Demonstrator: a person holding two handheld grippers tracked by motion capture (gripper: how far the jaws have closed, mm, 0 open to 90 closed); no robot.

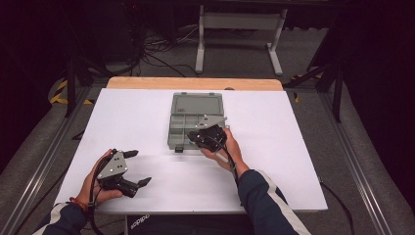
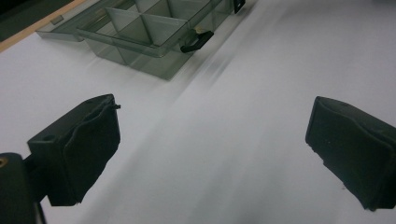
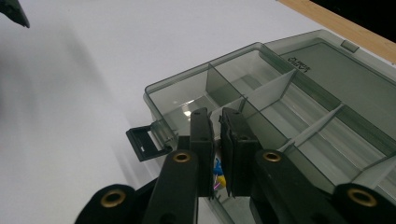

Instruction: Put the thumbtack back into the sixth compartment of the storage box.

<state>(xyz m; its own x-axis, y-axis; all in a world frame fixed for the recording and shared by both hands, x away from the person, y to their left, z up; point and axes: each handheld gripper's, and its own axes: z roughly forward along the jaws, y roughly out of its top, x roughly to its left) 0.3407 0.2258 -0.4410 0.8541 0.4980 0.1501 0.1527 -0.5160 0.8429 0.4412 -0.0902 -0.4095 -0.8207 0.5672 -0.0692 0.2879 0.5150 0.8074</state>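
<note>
A grey see-through compartment box lies open mid-table, its lid folded flat on the far side. My right gripper hangs over the box's near compartments with its jaws almost together. A small blue and yellow piece is pinched low between them. My left gripper rests at the near left of the white table. Its jaws are spread wide with nothing between them.
A black latch sticks out from the box's near wall. A wooden strip runs along the table's far edge. Beyond it are a desk frame and cables on the floor.
</note>
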